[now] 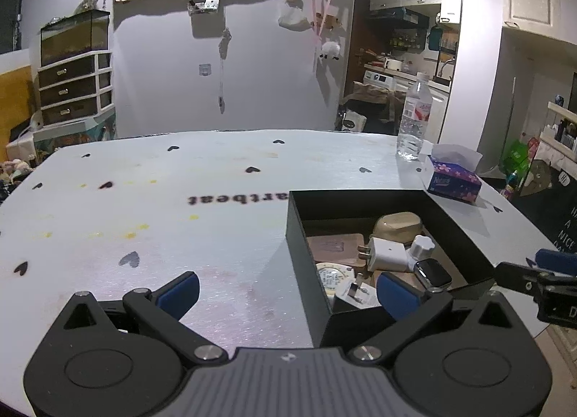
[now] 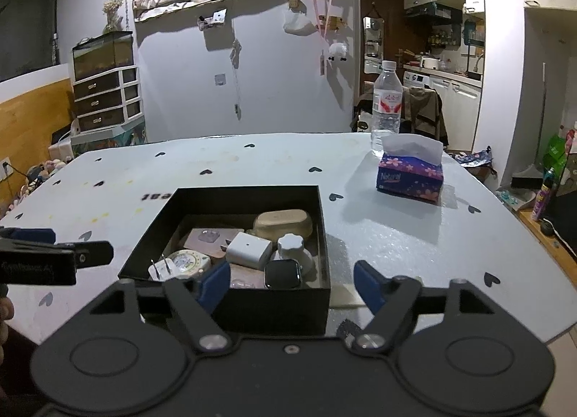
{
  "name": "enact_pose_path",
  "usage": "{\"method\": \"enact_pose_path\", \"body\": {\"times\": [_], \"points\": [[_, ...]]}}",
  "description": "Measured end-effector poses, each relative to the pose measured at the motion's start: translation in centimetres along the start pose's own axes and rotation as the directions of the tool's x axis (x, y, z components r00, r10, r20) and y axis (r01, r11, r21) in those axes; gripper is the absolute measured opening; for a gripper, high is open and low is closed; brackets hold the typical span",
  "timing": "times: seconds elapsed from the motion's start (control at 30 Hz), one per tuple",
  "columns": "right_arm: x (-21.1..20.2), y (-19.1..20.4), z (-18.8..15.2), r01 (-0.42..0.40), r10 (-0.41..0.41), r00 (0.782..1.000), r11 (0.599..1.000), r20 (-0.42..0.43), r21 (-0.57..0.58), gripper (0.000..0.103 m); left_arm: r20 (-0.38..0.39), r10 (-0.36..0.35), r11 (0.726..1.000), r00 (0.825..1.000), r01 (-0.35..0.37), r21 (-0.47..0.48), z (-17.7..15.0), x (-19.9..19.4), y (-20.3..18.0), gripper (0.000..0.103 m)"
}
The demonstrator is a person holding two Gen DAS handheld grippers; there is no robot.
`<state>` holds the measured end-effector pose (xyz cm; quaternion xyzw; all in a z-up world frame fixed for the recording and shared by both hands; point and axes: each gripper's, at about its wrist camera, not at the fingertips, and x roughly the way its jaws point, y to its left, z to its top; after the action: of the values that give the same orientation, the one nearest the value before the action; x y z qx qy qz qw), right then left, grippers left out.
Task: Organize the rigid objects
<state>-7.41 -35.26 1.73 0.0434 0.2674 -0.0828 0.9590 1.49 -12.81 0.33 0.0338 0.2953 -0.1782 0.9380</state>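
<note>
A black open box (image 1: pixel 465 233) (image 2: pixel 158 222) sits on the pale table. Inside lie a tan case (image 1: pixel 396 224) (image 2: pixel 283 224), a white charger (image 1: pixel 387 254) (image 2: pixel 249 249), a white knob-topped item (image 1: pixel 422 245) (image 2: pixel 291 244), a smartwatch (image 1: pixel 432 273) (image 2: pixel 283 274), a round white disc (image 1: pixel 333 278) (image 2: pixel 185 262), a pink card (image 2: pixel 211 238) and a second plug (image 1: pixel 355 292). My left gripper (image 1: pixel 288 294) is open and empty, straddling the box's near-left corner. My right gripper (image 2: pixel 292 283) is open and empty at the box's near wall. Each gripper shows in the other's view (image 1: pixel 541 273) (image 2: pixel 54 254).
A tissue box (image 1: pixel 454 182) (image 2: pixel 411 177) and a water bottle (image 1: pixel 414 114) (image 2: pixel 387 103) stand at the table's far right. The table (image 1: pixel 180 218) (image 2: pixel 414 236) carries heart prints and yellow stains. A flat pale strip (image 2: pixel 346 296) lies right of the box.
</note>
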Motion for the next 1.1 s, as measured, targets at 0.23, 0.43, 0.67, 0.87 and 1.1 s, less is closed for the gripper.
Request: {"method": "enact_pose_path", "body": {"times": [0.23,0.43,0.67,0.87,1.1], "points": [[-0.33,0.39,-0.04,0.025,-0.025,1.0,1.0,0.017,-0.013,0.101,-0.019,0.021,1.0,1.0,-0.02,0.016,-0.39,-0.19,0.05,0.103],[0.24,0.46,-0.42,0.069,-0.069,0.998,0.998,0.001,0.009,0.102,-0.018,0.023,1.0,1.0,-0.023,0.014,-0.6,-0.41,0.33,0.103],[0.37,0.28,-0.58,0.092,-0.092,0.996,0.996,-0.005,0.017,0.103,-0.023,0.032,0.999,0.999,-0.032,0.009,-0.87,-0.64,0.77,0.103],[0.36,0.29,-0.58,0.097,-0.097,0.995,0.995,-0.007,0.014,0.103,-0.023,0.032,0.999,0.999,-0.032,0.01,-0.85,-0.66,0.76,0.103],[0.37,0.28,-0.58,0.094,-0.094,0.996,0.995,-0.008,0.014,0.103,-0.025,0.03,1.0,0.999,-0.03,0.009,-0.87,-0.66,0.78,0.103]]}}
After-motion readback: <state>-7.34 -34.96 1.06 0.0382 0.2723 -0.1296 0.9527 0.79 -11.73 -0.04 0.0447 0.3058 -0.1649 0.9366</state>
